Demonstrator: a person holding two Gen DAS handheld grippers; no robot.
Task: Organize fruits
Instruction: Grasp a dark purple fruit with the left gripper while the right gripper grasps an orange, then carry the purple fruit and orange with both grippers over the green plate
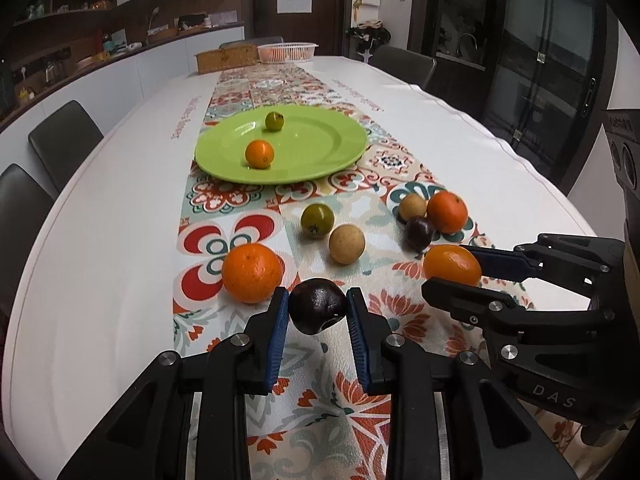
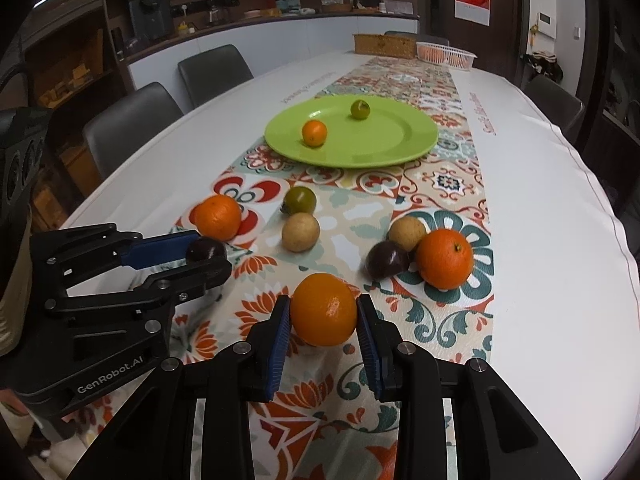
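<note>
Left tool (image 1: 318, 306) grips plum (image 1: 317, 305) (seemingly clear of table edge).

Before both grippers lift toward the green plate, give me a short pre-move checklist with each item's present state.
1. Left gripper shut on the dark purple fruit, pads on both sides: ok.
2. Right gripper shut on the orange fruit, pads on both sides: ok.
3. Green plate has free room beside the small orange and the small green fruit already on it: ok.
4. Neighbouring large orange apart from the left fingers: cannot tell, they look very close.
5. Held fruits off the tablecloth yet: cannot tell.
6. All fruit sorted: not ok, several remain on the cloth.
</note>
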